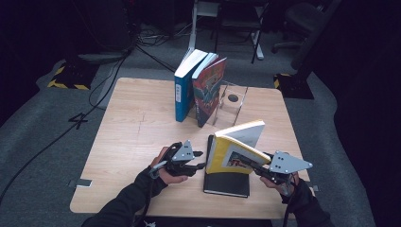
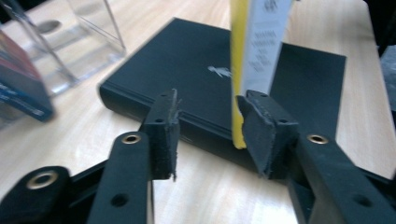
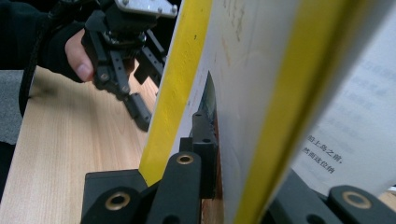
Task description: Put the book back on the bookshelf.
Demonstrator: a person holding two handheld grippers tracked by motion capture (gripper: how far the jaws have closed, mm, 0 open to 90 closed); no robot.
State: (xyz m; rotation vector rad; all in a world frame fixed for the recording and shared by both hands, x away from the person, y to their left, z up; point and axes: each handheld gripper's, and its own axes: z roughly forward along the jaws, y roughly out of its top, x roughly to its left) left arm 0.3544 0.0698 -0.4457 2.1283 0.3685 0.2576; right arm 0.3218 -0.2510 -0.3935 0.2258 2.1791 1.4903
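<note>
Two books already upright by the clear stand (image 1: 231, 101) in the high view; yellow book (image 1: 234, 151) gripped in right claw (image 1: 265, 166) above black book (image 1: 227, 182) on the surface (image 1: 127, 123). Left claw view: left claw (image 2: 210, 128) part-open, empty, beside the yellow spine. Right claw view: clamped on the yellow cover; shelving left.

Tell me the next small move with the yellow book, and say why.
Probably carry the yellow book back toward the two upright books beside the clear stand. The right gripper is clamped on it, holding it upright over the black book, while the left gripper stands open just beside its spine, so it seems free to lift.
</note>
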